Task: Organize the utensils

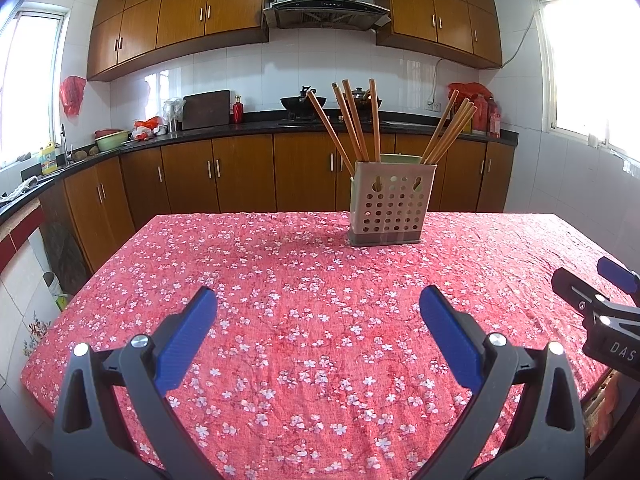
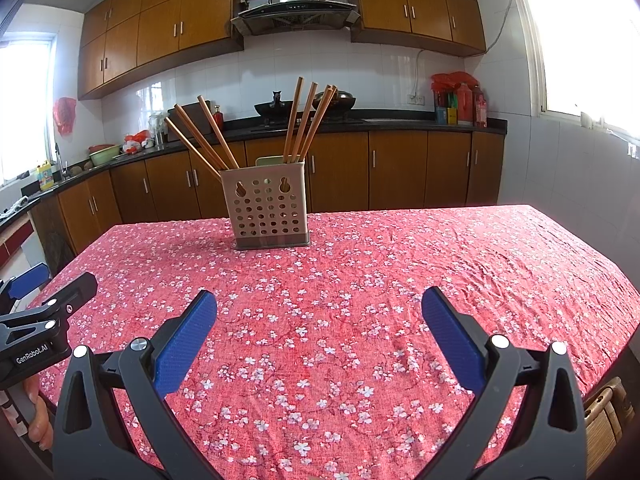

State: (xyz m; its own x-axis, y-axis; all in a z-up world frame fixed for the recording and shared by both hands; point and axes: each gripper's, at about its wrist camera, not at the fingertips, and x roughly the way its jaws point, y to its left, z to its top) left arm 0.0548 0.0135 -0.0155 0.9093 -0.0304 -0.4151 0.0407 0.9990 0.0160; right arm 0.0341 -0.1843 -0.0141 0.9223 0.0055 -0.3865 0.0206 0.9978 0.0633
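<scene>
Seemingly nothing lies loose on the red floral tablecloth (image 1: 304, 320) in the left wrist view: the beige perforated plastic utensil holder (image 1: 388, 204) stands upright near the table's far edge, right of its middle, with the long brown wooden chopsticks (image 1: 352, 124) fanned in it in two bunches, one leaning left and upright, the other (image 1: 450, 132) leaning right. The left gripper (image 1: 318, 308) hangs over the near half of the cloth, well apart from the holder, its blue-padded jaws spread wide with nothing between them; the right gripper (image 1: 592, 292) shows at the right edge, only partly in frame. In the right wrist view the same holder (image 2: 266, 208) sits toward the far edge, left of centre, chopsticks (image 2: 200, 136) splayed left and a tighter bunch (image 2: 306, 120) standing nearly upright; a pale green piece peeks behind them, too hidden to name. The right gripper (image 2: 320, 308) also hovers over the near cloth with jaws wide apart and empty, and the left gripper (image 2: 48, 296) shows at the left edge. I judge the chopsticks light, stiff and smooth, apt to roll or pivot in a pinch, so a grasp across the upper shaft, clear of neighbours, looks best. The holder looks light and could tip if a stick is dragged sideways.
</scene>
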